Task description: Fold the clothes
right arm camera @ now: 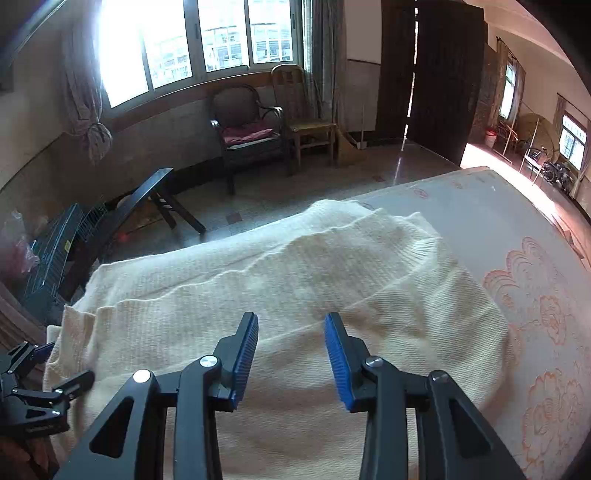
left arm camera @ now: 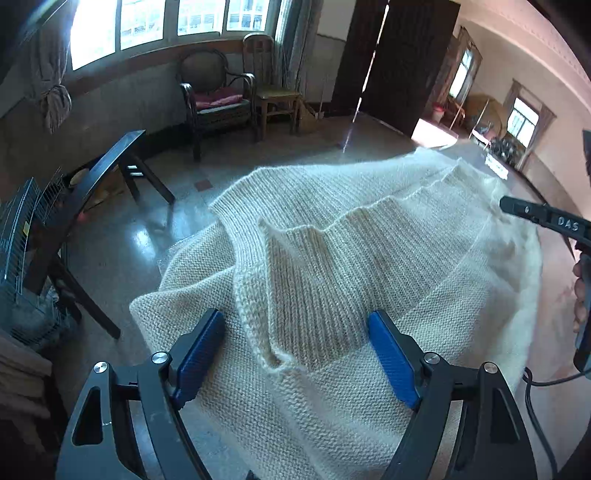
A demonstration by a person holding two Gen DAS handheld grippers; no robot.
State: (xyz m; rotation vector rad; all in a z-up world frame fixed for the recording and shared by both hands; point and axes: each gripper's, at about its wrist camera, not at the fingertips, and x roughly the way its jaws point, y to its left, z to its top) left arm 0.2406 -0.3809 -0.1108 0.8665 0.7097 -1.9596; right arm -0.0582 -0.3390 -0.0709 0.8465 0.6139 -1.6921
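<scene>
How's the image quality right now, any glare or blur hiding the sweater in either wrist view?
Left wrist: windows blown out, floor reflects glare, sweater knit sharp, edges bent by fisheye. Right wrist: window flares white at upper left, sweater looks washed out and softer, sunlit patch by the door overexposed.

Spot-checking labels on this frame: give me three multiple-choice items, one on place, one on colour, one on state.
1. Where does the cream knitted sweater lie?
A. on the floor
B. on the pale table surface with an orange flower print
C. on a chair

2. What colour are the pads on the left gripper fingers?
A. blue
B. red
C. green

3. How do the right gripper fingers stand?
A. shut on the sweater
B. apart, nothing between them
C. shut on a hanger

Answers: 1 B, the sweater spreads over the flower print; 2 A, both pads show blue; 3 B, a clear gap shows, with the knit lying beneath.
</scene>
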